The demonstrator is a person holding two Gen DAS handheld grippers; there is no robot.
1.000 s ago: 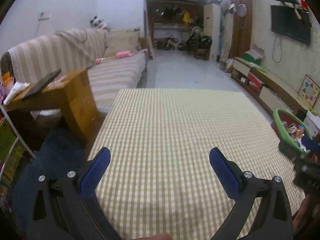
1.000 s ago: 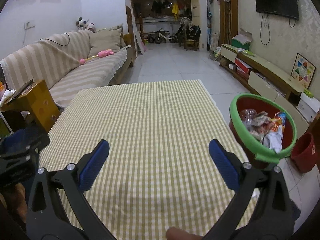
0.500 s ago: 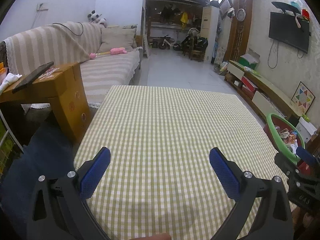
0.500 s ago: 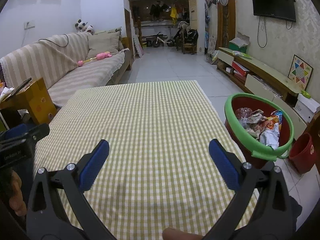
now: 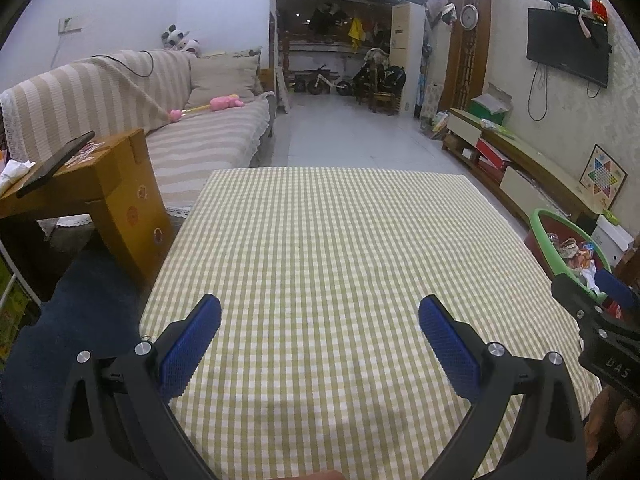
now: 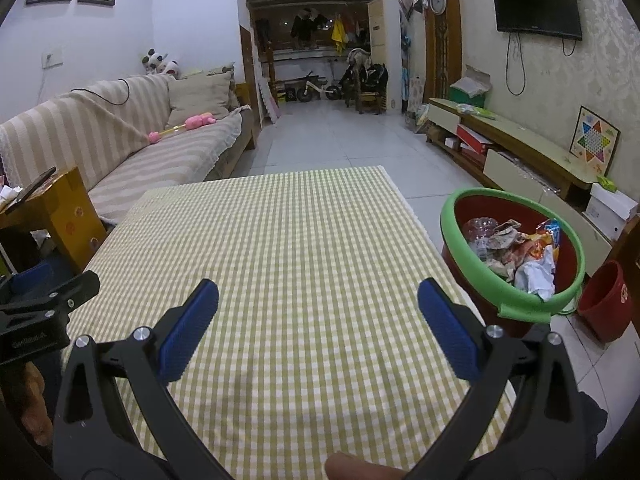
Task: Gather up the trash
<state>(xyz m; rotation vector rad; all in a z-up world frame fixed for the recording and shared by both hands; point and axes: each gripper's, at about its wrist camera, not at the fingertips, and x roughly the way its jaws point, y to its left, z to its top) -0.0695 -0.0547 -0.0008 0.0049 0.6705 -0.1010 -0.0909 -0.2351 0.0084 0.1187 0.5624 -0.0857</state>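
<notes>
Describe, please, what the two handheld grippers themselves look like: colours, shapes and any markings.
The left gripper and right gripper look alike: curved black frames with triangular cut-outs and silver bolt heads, ending in two fingers faced with blue textured pads. Seen from the other camera, each body carries small pale lettering, too blurred to read. No cables or sleeves show; only bare fingertips at the picture edges.

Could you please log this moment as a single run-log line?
left hand-held gripper: open, empty | right hand-held gripper: open, empty | tablecloth: no trash visible | bin: holds wrappers
</notes>
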